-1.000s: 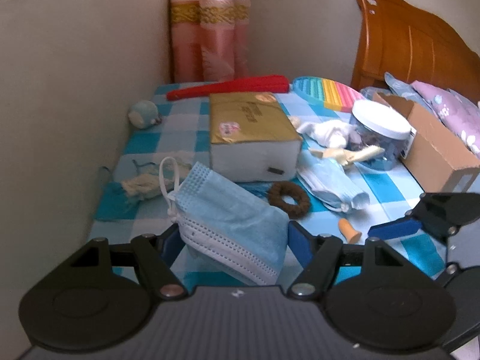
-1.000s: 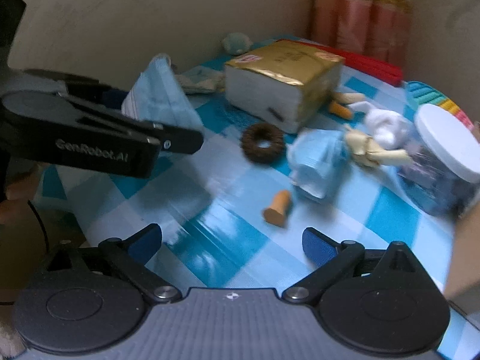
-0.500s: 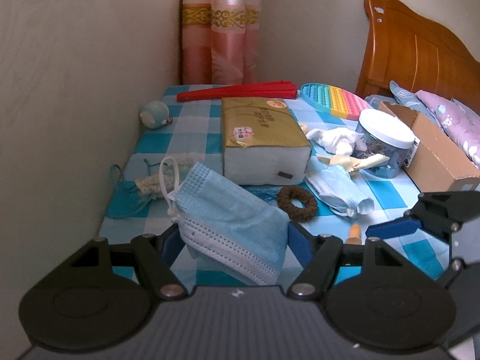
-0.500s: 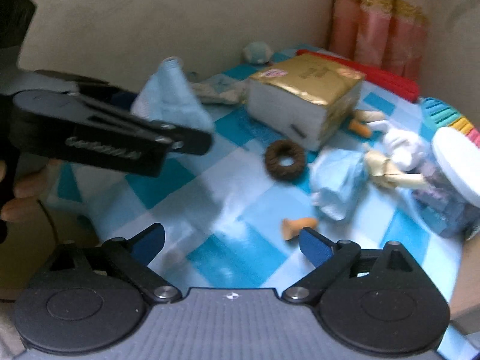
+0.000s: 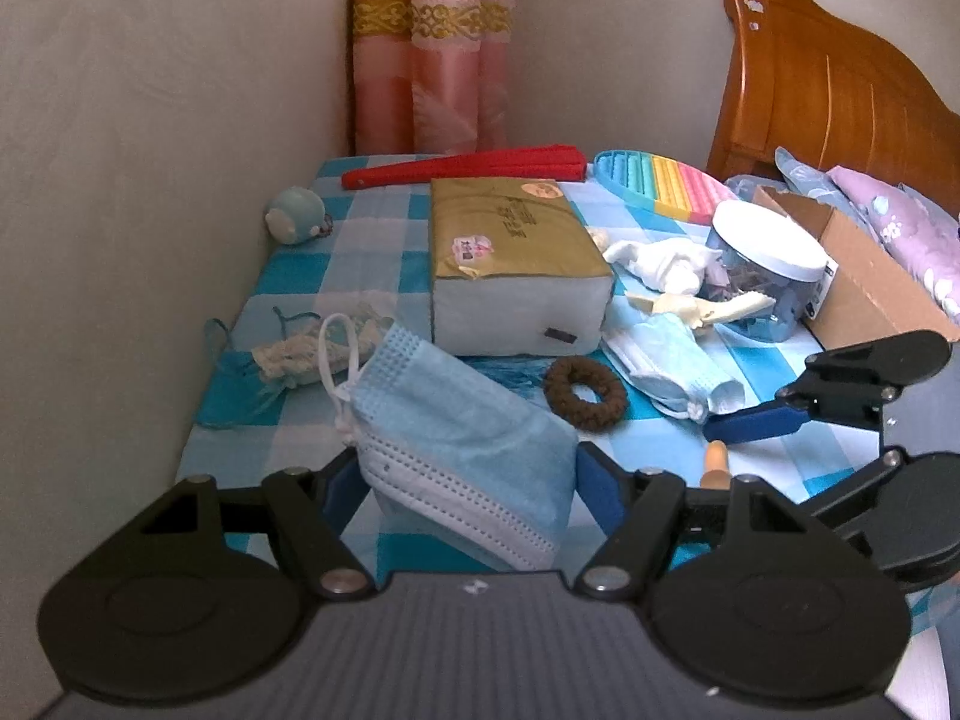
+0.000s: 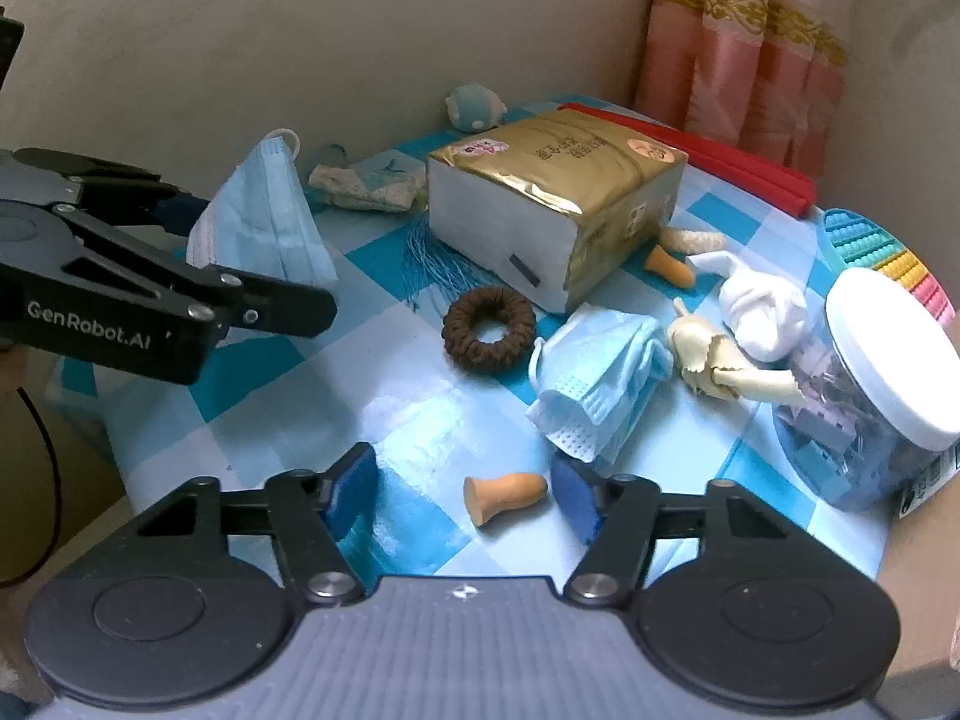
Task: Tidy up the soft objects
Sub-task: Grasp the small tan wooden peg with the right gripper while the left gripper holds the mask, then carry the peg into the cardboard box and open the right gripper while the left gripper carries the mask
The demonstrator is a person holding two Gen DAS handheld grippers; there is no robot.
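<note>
**Left hand-held gripper gripping a face mask above the checked surface**

The left hand-held gripper [image 5: 468, 474] is clamping a pale blue pleated face mask [image 5: 456, 438] between its blue pads, holding it raised over the near left part of the blue-and-white checked surface [image 6: 282, 408]; in the right wrist view the same mask [image 6: 264, 222] is hanging from that gripper, clear of the cloth. Behind it, a small lace-trimmed teal fabric piece [image 5: 282, 360] is lying near the wall, and a round pale teal plush toy [image 5: 297, 216] is sitting farther back. A gold-wrapped rectangular tissue pack [image 5: 510, 264] is occupying the middle, with a long red folded fan [image 5: 468, 168] behind it. Just in front of the pack a brown knitted ring-shaped hair tie [image 6: 489, 327] is lying flat. To its right a second, crumpled pale blue face mask [image 6: 594, 396] is resting beside a cream jointed doll figure [image 6: 714, 360] and a clear plastic jar with a white lid [image 6: 882, 384]. The right hand-held gripper [image 6: 465, 495] is standing released, its pads wide apart, with a small orange foam earplug [image 6: 504, 495] lying on the surface between them.
</note>
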